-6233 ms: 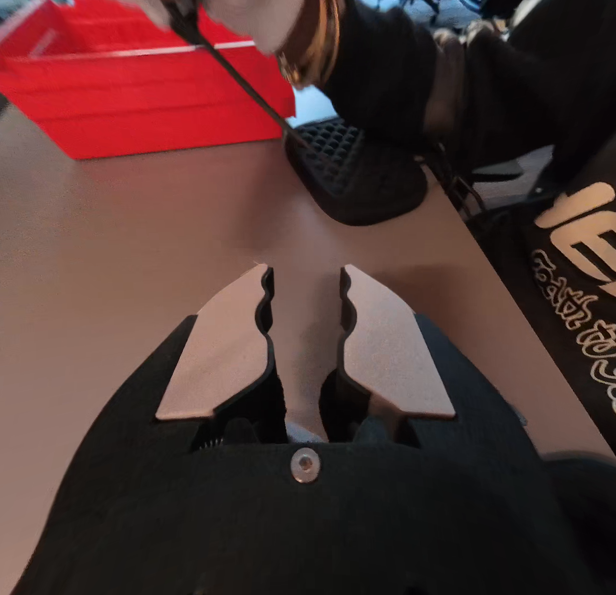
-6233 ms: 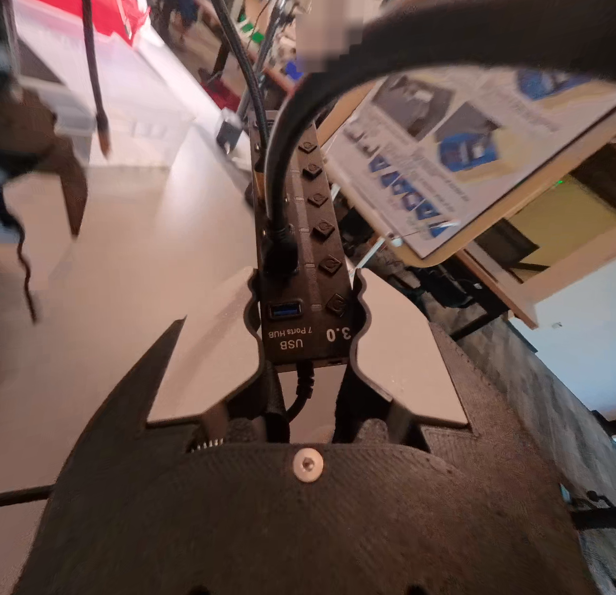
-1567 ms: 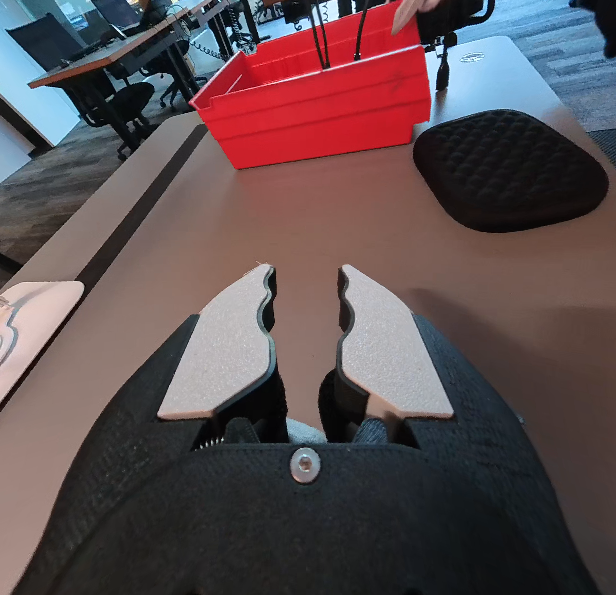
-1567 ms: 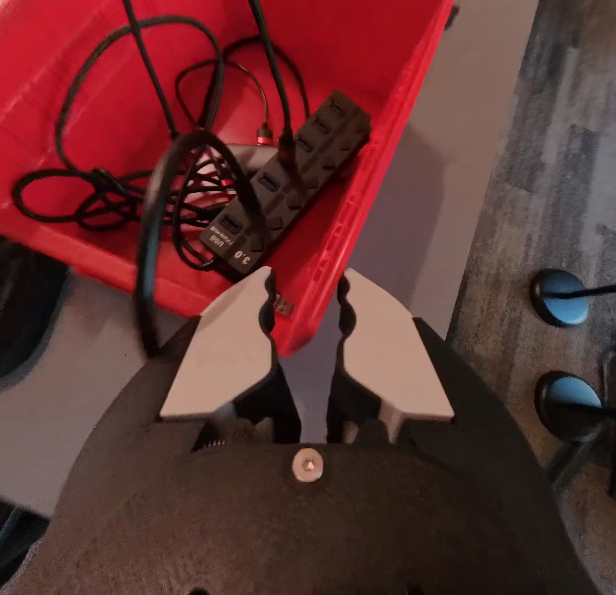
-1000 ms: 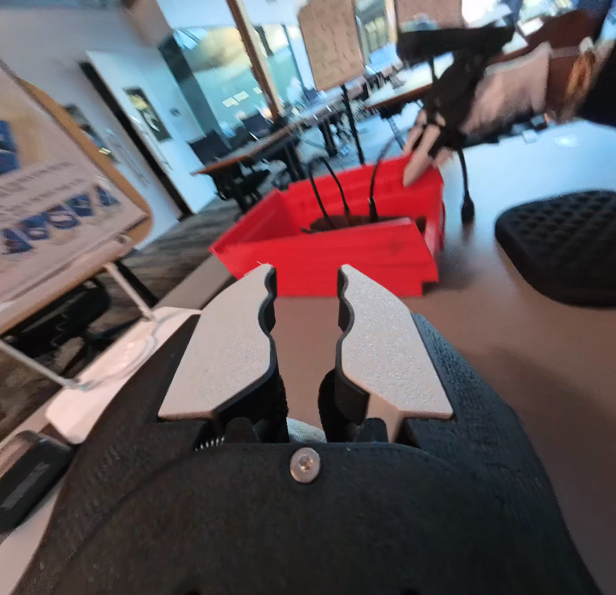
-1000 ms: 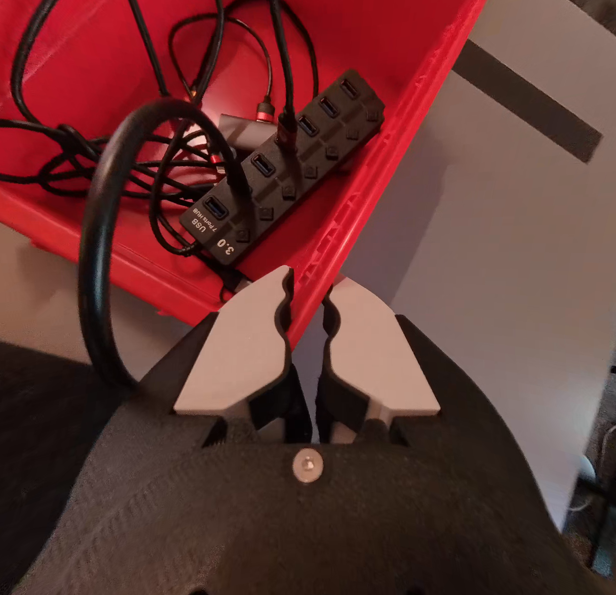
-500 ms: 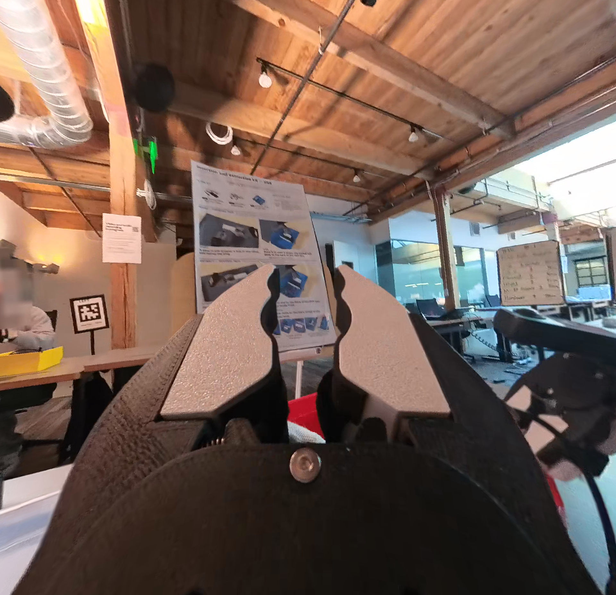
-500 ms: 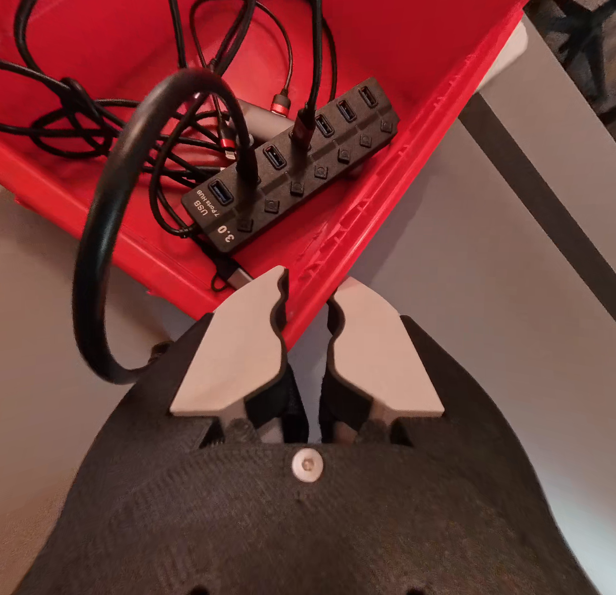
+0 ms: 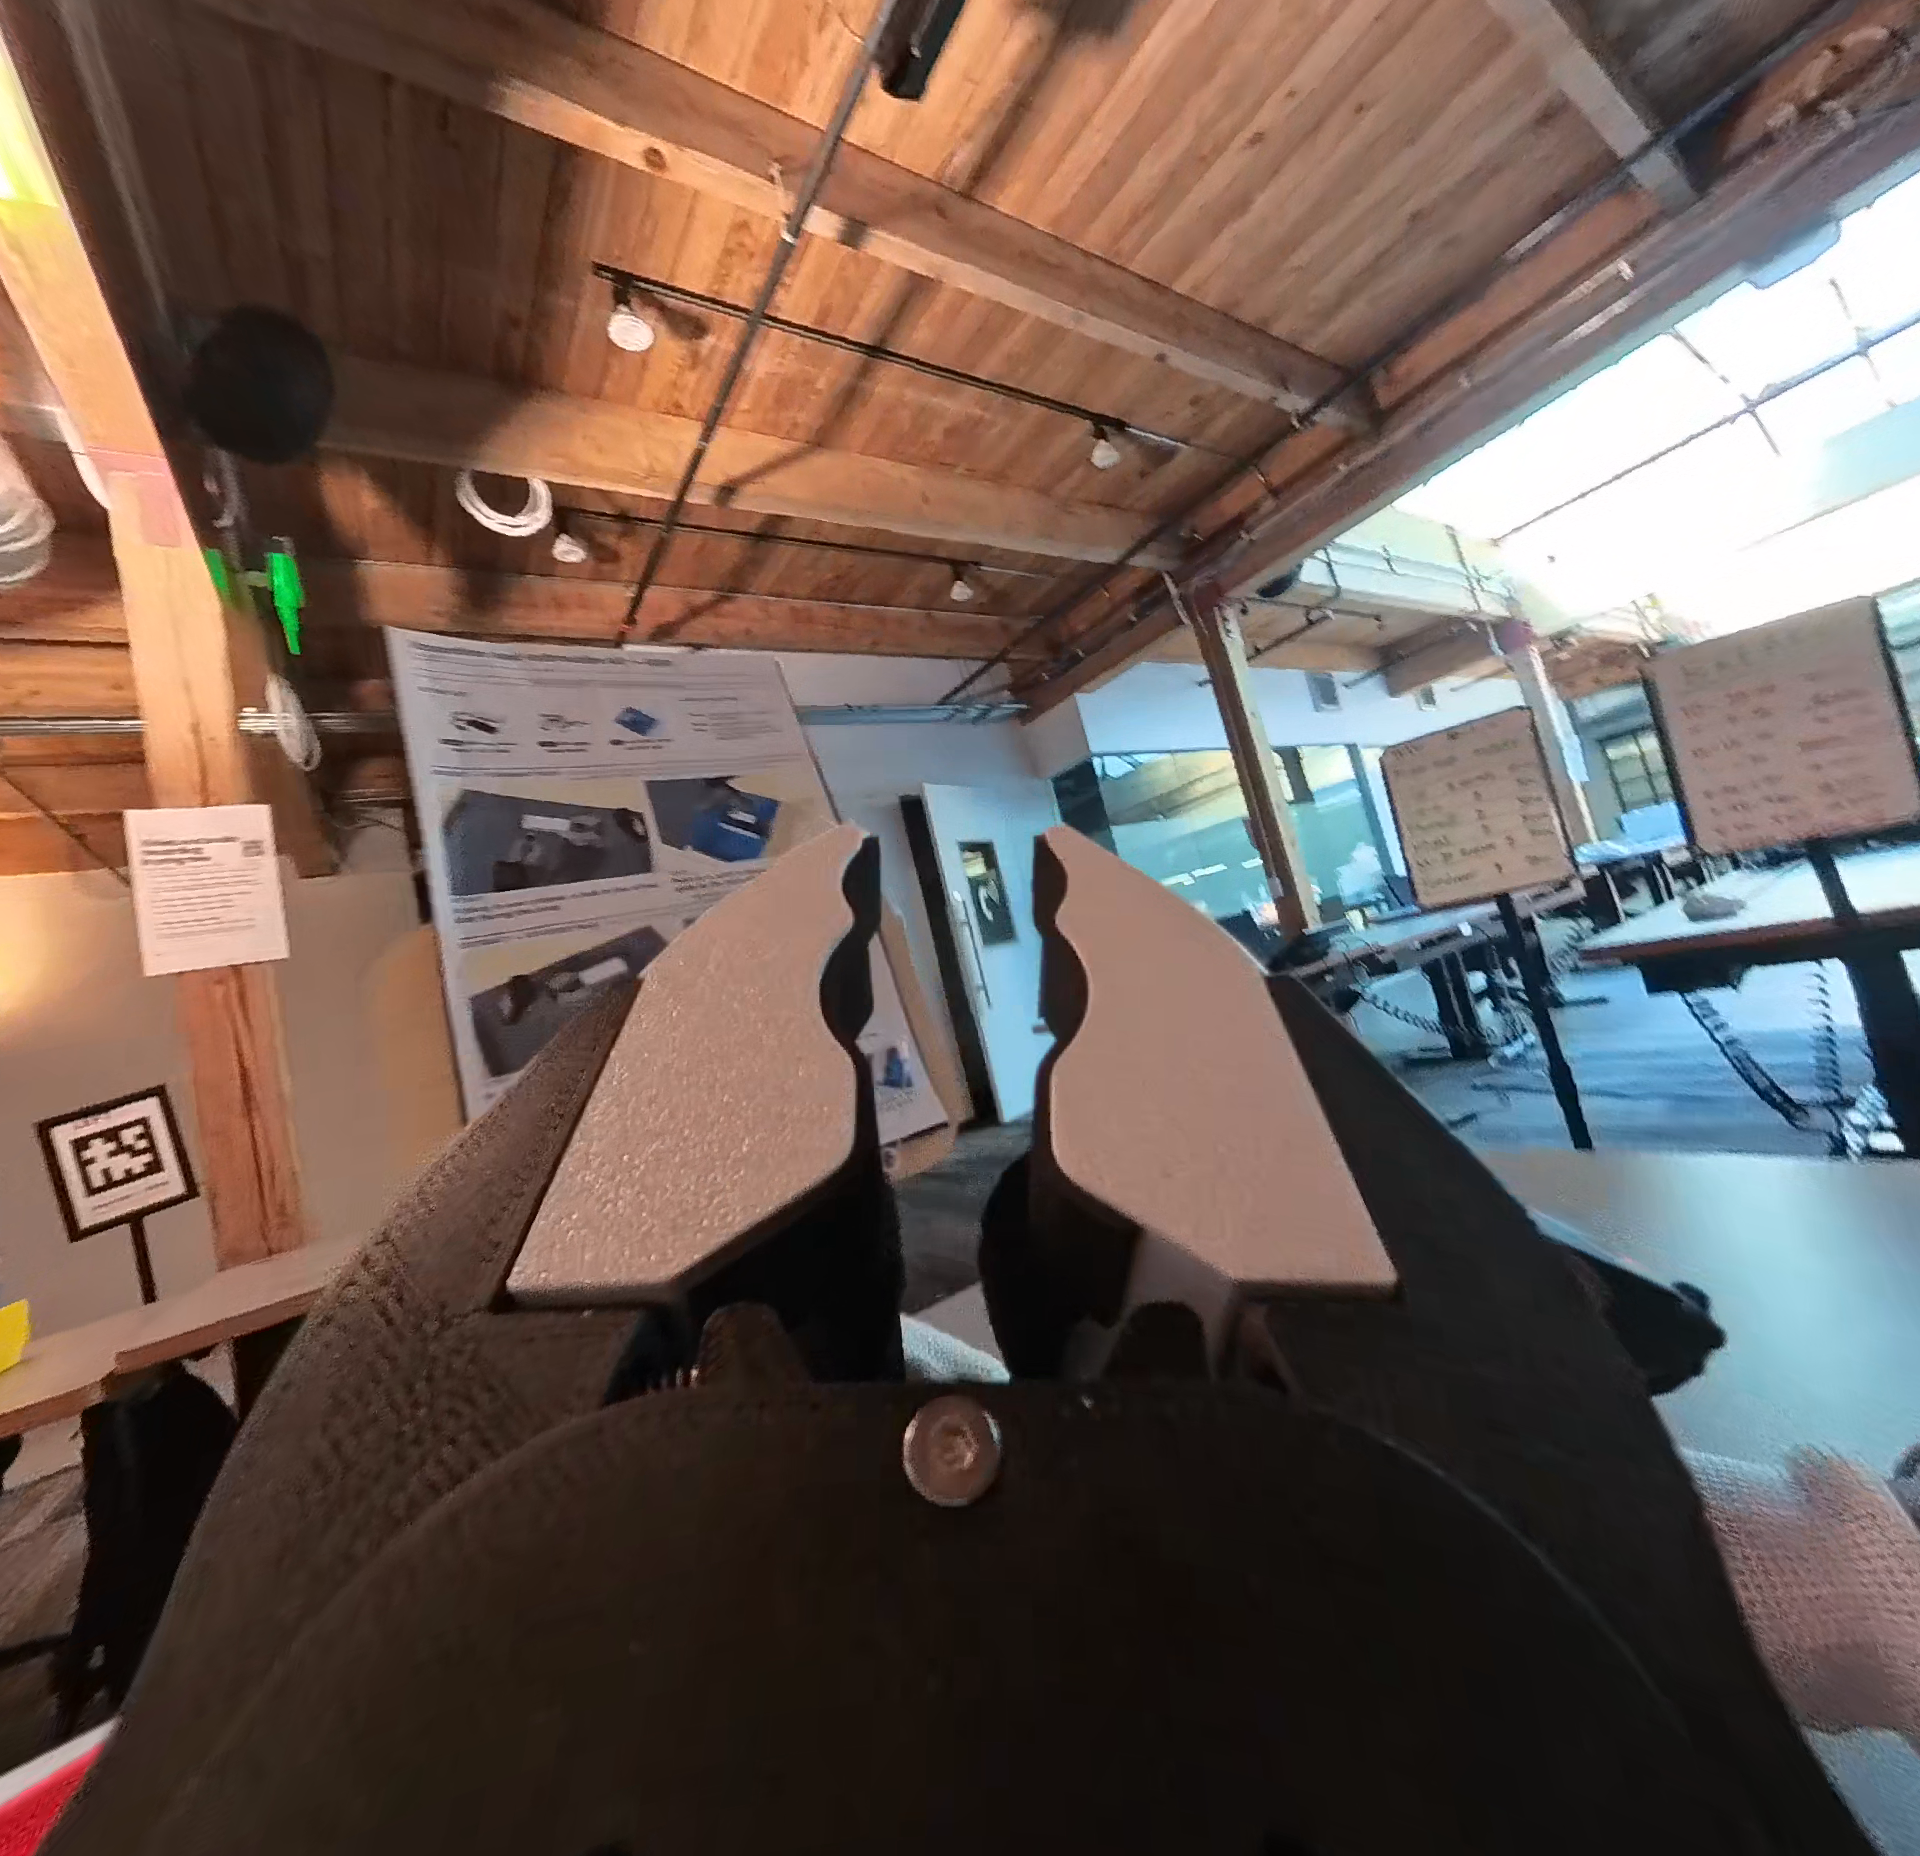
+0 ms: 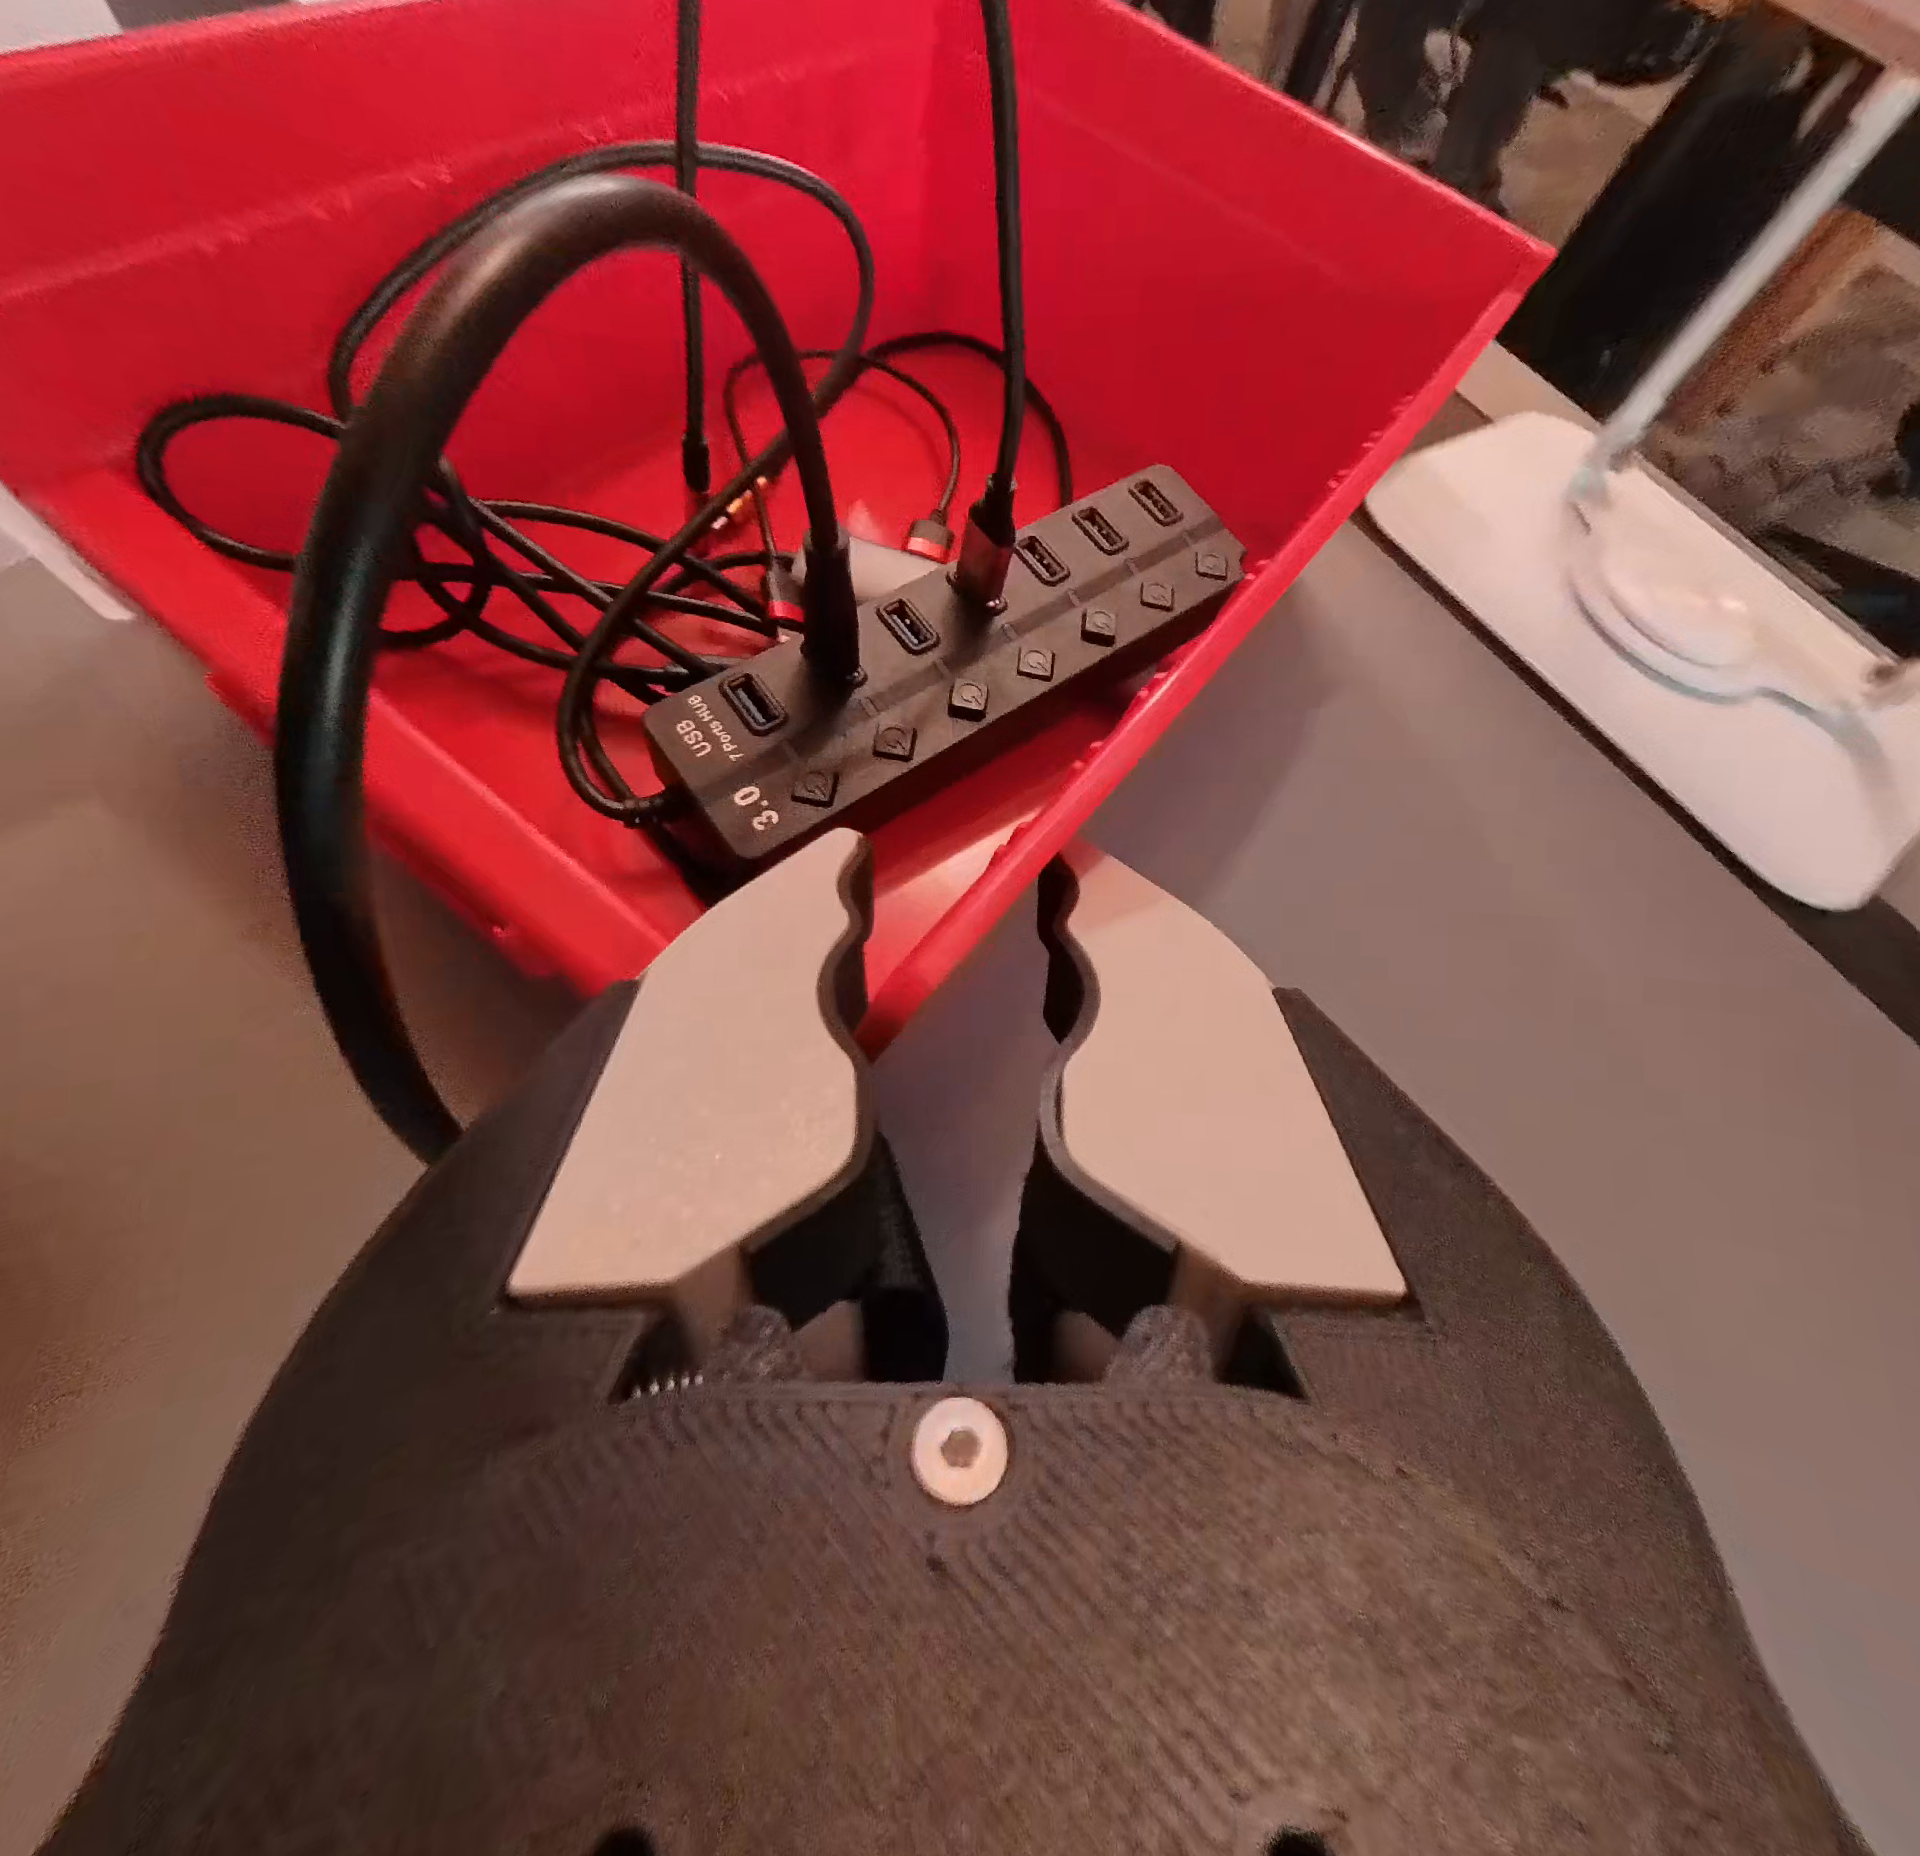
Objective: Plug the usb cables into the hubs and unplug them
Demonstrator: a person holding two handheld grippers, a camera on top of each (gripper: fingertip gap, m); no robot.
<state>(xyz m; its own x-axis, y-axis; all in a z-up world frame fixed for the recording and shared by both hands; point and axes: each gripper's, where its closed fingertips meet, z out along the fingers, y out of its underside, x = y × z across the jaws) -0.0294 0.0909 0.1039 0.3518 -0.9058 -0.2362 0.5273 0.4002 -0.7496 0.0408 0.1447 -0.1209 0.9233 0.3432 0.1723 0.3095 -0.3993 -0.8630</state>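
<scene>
- Up toward the room, in the left wrist view, the left gripper (image 9: 951, 850) points at a wooden ceiling (image 9: 1039, 196); its jaws stand spread with nothing between them.
- Behind the jaws a printed poster board (image 9: 582, 819) leans by a wooden post (image 9: 197, 871), and a square black-and-white marker sign (image 9: 116, 1162) stands at the left.
- Desks (image 9: 1766, 923) and two brown boards with handwriting (image 9: 1475, 819) fill the right background.
- Neither the hub nor the cables show in this view.
- Over the bench (image 10: 1455, 975), in the right wrist view, the right gripper (image 10: 951, 861) hangs above the near corner of a red bin (image 10: 1195, 279), jaws spread and holding nothing.
- A black USB hub (image 10: 956, 684) lies inside the bin along its right wall, just beyond the fingertips.
- Two cables are plugged into the hub: a thick black cable (image 10: 343, 559) looping toward the gripper body, and a thin braided cable (image 10: 1003, 248) rising out of the picture.
- More loose cables (image 10: 468, 539) lie tangled on the bin floor left of the hub.
- A white stand base (image 10: 1662, 684) sits on the bench to the right.
</scene>
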